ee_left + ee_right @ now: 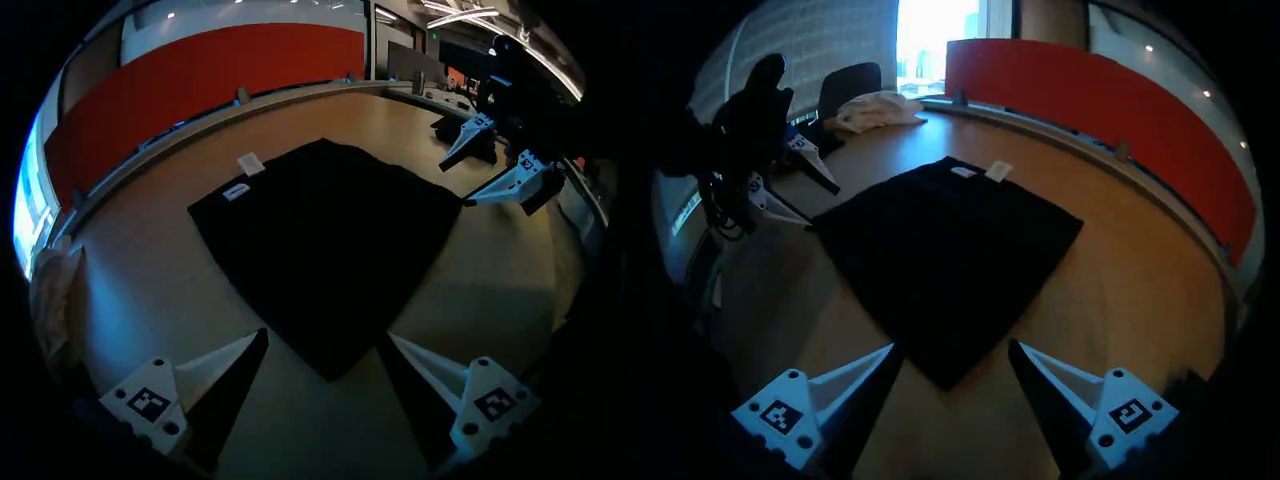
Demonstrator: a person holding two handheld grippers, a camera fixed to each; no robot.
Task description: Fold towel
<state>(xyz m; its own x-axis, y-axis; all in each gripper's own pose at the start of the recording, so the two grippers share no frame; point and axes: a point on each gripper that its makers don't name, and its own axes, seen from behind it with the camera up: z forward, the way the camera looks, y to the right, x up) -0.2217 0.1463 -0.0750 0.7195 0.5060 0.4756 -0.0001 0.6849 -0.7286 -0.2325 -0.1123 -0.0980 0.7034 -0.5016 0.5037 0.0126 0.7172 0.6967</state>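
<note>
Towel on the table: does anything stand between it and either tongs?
Nothing visible does. A corner of the black towel lies directly ahead of the open left tongs and of the open right tongs.

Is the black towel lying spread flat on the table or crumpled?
Spread flat: the towel lies smooth on the table, all corners out. Whether it has folded layers, I cannot tell.

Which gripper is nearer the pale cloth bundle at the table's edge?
Left. The left gripper has the pale cloth bundle close at its side; the right gripper is across the black towel from it.
</note>
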